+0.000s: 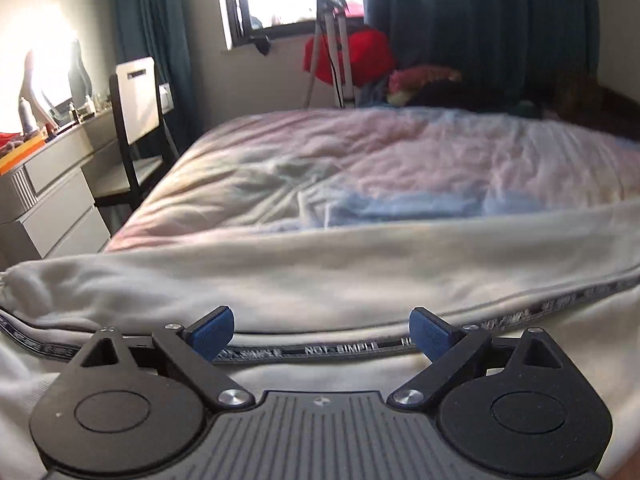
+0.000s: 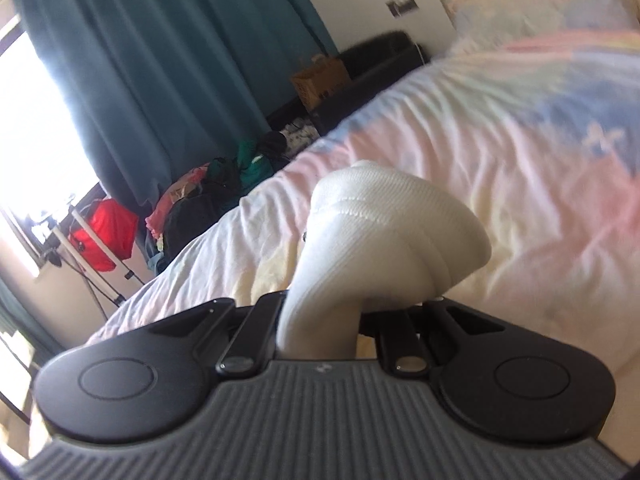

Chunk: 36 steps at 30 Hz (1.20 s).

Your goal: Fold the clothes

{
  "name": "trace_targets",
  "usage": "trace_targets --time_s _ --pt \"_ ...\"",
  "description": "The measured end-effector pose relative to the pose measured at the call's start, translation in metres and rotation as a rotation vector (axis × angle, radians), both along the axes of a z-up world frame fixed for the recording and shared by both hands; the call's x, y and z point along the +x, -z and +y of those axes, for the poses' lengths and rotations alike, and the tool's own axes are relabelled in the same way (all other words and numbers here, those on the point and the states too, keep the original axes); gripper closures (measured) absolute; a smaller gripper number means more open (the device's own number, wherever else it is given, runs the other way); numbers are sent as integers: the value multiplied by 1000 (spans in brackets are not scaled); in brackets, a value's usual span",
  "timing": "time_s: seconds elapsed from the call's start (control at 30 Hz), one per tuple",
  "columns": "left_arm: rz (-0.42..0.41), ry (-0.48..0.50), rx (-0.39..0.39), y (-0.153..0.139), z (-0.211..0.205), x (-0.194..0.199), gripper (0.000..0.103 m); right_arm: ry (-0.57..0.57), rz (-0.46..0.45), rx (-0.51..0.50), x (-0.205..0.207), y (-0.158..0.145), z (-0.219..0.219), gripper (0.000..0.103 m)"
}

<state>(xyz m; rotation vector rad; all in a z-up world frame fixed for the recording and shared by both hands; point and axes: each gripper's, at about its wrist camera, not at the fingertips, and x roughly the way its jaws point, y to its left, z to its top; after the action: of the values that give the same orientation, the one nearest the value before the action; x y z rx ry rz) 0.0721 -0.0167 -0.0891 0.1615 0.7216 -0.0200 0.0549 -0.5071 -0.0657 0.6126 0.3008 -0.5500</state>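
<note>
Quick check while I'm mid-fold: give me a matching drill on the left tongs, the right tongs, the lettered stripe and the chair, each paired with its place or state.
Things:
1. left tongs
2. right tongs
3. lettered stripe
4. chair

Places or states:
A. beside the desk, left of the bed
B. shut on white ribbed fabric
C. open, nothing between the pads
D. runs along the cream garment, just ahead of the blue pads

Pairs: 1-C, 2-B, 3-D, 4-A
</note>
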Motion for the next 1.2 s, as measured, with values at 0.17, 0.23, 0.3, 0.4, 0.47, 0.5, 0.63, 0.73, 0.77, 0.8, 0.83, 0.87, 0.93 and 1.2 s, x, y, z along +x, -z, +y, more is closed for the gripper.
trace_targets --time_s 0.17,0.23,0.3,0.4,0.47,0.5,0.63,0.73,0.77,0.8,0.83,0.87,0.93,1.2 --pt "19 -9 -37 14 12 6 3 -72 18 -251 4 -25 40 91" --pt "16 -17 -50 10 14 5 3 -128 -4 -389 1 -35 70 91" --pt "7 -27 -54 8 17 3 3 -189 -33 -530 -3 -44 102 90" --pt "-16 -61 -52 -5 23 -1 3 -313 -91 -709 -12 -50 157 90" --pt "-66 -89 -55 -20 30 -9 4 -415 -137 -807 -21 -49 198 90" --pt "-97 -103 -57 -28 35 -14 4 -471 -151 -850 -25 -46 218 90" --pt "-200 -155 -86 -58 58 -35 2 -808 -88 -1027 -39 4 306 90" --pt "-211 -177 -116 -65 73 -40 2 -1065 85 -1142 -42 62 356 90" --pt "-211 -183 -126 -67 78 -42 2 -1111 131 -1195 -44 79 368 90" --pt "-213 -186 -138 -68 82 -42 2 -1115 143 -1244 -46 88 372 90" --pt "-216 -187 -151 -69 85 -42 2 -1109 141 -1280 -48 93 374 90" --pt "-219 -188 -165 -69 88 -43 2 -1104 140 -1270 -47 91 373 90" --pt "-225 -191 -187 -70 94 -42 2 -1089 125 -1207 -45 78 372 90" --pt "-201 -204 -208 -62 106 -29 2 -1142 68 -1119 -59 74 420 88"
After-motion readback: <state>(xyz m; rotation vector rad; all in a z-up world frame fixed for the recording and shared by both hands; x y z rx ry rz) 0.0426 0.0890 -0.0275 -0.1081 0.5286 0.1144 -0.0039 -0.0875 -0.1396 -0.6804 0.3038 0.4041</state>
